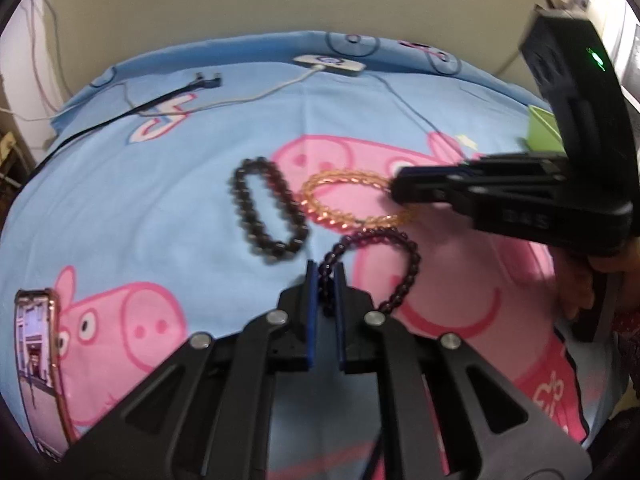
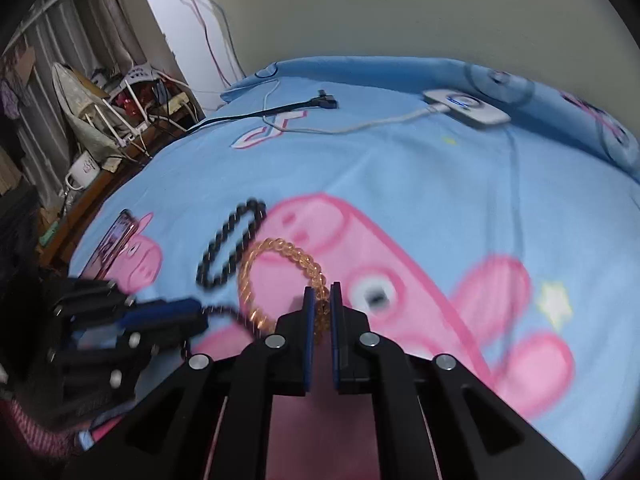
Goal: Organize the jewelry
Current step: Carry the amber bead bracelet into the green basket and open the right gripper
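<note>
In the left wrist view, the left gripper (image 1: 326, 270) sits at the lower centre of the frame with its blue-lined fingers (image 1: 311, 304) drawn close and pinching the near end of the purple bead bracelet (image 1: 404, 272); the rest of that loop trails to the right of the fingertips over the blue cartoon bedsheet (image 1: 160, 184). Just above it, at mid-frame, lies the amber bead bracelet (image 1: 340, 200), and the right gripper (image 1: 394, 190) reaches in from the right edge with its tip on the amber loop's right end. Left of the amber loop, touching or nearly touching it, the dark bead bracelet (image 1: 266, 210) lies flat as a long oval. A phone in a pink case (image 1: 38, 364) rests at the lower left. At the top centre a white charger (image 1: 330, 63) lies with its white cable (image 1: 256, 96) running leftward, and a black cable (image 1: 160, 100) crosses the upper left. A green box (image 1: 542, 128) shows at the right edge behind the right gripper.

In the right wrist view, the right gripper (image 2: 322, 296) holds the lower centre, its two pads (image 2: 308, 320) pressed onto the amber bead bracelet (image 2: 280, 280), which loops up and left from the fingertips. The dark bead bracelet (image 2: 230, 244) lies just left of it. The left gripper (image 2: 200, 314) enters from the lower left, blurred, with a dark strand at its tip. The phone in a pink case (image 2: 114, 246) lies at mid-left, the white charger (image 2: 466, 110) at the upper right
</note>
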